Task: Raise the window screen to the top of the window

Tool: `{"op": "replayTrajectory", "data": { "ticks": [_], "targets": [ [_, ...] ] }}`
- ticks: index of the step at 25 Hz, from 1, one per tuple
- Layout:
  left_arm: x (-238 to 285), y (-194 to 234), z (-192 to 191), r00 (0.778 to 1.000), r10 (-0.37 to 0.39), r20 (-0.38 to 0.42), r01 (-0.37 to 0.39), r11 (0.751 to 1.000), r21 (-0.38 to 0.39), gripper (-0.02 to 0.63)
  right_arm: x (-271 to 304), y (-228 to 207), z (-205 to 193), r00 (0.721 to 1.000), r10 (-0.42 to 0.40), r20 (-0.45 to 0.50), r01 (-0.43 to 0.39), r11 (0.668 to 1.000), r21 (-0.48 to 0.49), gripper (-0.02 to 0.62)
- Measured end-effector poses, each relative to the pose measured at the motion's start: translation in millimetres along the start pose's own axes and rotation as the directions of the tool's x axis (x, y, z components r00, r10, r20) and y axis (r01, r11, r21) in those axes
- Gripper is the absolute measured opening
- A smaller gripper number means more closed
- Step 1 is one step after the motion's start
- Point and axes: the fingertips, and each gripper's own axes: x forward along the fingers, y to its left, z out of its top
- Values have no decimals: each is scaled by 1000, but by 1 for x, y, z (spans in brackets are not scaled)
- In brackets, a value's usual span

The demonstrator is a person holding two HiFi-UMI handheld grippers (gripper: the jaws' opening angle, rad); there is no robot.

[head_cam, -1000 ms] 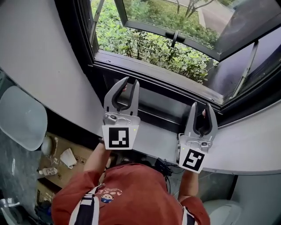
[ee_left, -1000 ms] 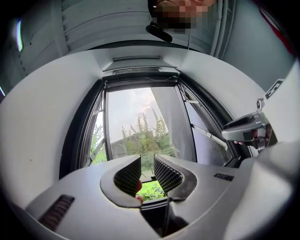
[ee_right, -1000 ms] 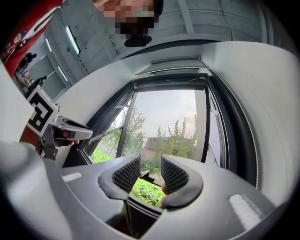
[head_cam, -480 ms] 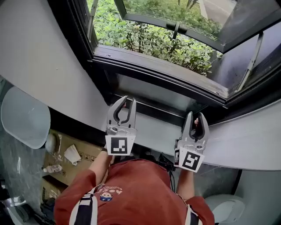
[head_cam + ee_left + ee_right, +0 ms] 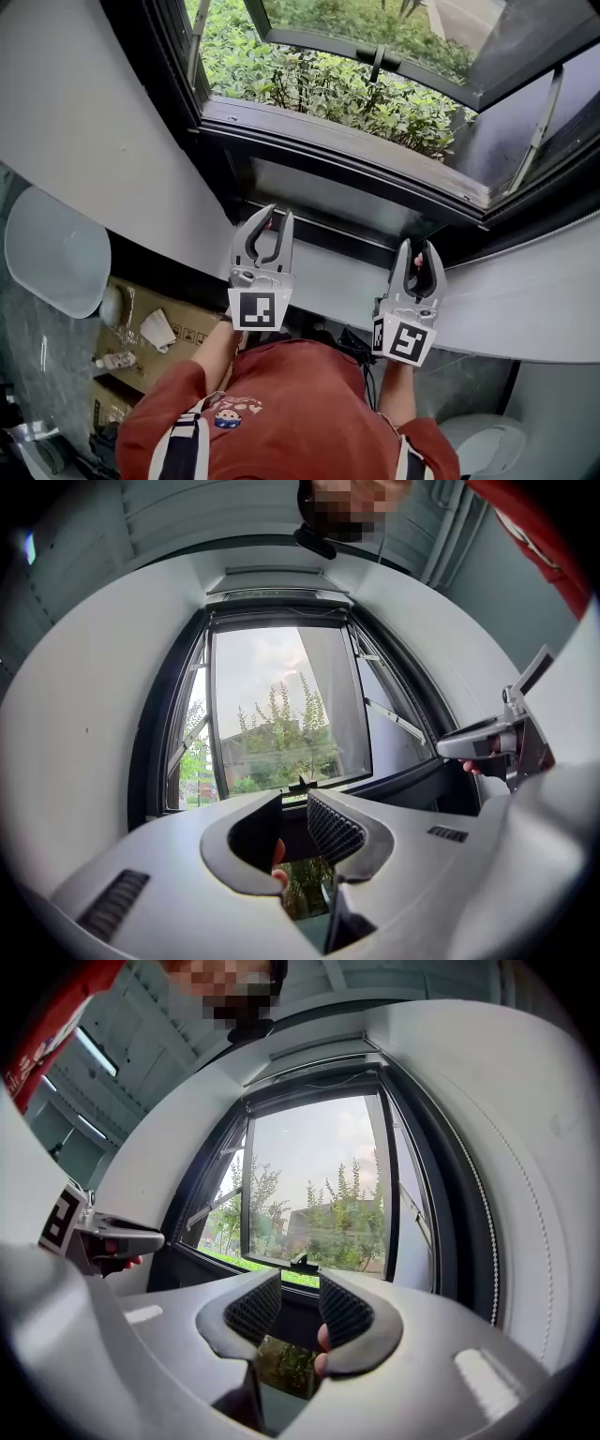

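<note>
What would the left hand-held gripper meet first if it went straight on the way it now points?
Probably the dark lower window frame, close ahead of the left hand-held gripper; nothing shows in between, though depth is unclear.

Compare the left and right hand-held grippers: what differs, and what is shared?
The left hand-held gripper sits higher in the head view than the right hand-held gripper. The left cube and right cube bear different marker patterns. Both point toward the window frame, jaws apart, holding nothing.

Indoor room in a building, shown by a white wall and sill (image 5: 525, 305), a dark-framed window (image 5: 328, 141) opened onto shrubs (image 5: 309, 89), cardboard boxes (image 5: 187, 325) kept on the floor
</note>
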Motion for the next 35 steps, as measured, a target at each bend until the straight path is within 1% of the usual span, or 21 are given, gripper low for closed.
{"op": "replayTrajectory", "data": {
  "ticks": [3, 4, 6, 8, 10, 14, 17, 26, 30, 35],
  "targets": [
    [1, -1, 3, 1000, 2, 14, -2, 1000, -2, 82, 0, -1, -1, 1000, 3, -1, -3, 1000, 1, 132],
    [1, -1, 3, 1000, 4, 15, -4, 1000, -3, 69, 0, -1, -1, 1000, 5, 0, -5, 1000, 1, 104],
    [2, -1, 2, 1000, 9, 6, -9, 1000, -15, 54, 1, -1, -1, 1000, 8, 2, -8, 1000, -1, 80],
    [3, -3, 2, 1000, 5, 0, -5, 1000, -9, 30, 1, -1, -1, 1000, 6, 3, -6, 1000, -7, 35],
    [4, -7, 0, 1000, -7, -11, 7, 1000, 0, 10, 0, -1, 1, 1000, 3, 18, -2, 1000, -13, 9],
    [6, -12, -1, 1000, -23, -9, 22, 1000, -13, 5, 0, 1, 6, 998, 5, 56, -4, 1000, -22, 9],
    [6, -13, 0, 1000, -21, -2, 21, 1000, -2, 5, 3, 3, 5, 999, 9, 51, -8, 1000, -28, 9],
    [7, -17, 1, 1000, -31, 4, 31, 1000, -5, 5, 8, 4, 1, 999, 20, 29, -20, 1000, -24, 9],
    [8, -18, 1, 1000, -30, 3, 30, 999, -10, 6, 10, 2, 1, 999, 16, 28, -15, 999, -28, 9],
    [11, -21, 0, 999, -39, -3, 39, 999, 4, 6, 12, -1, 1, 1000, 11, 23, -10, 999, -30, 9]
  ]
}}
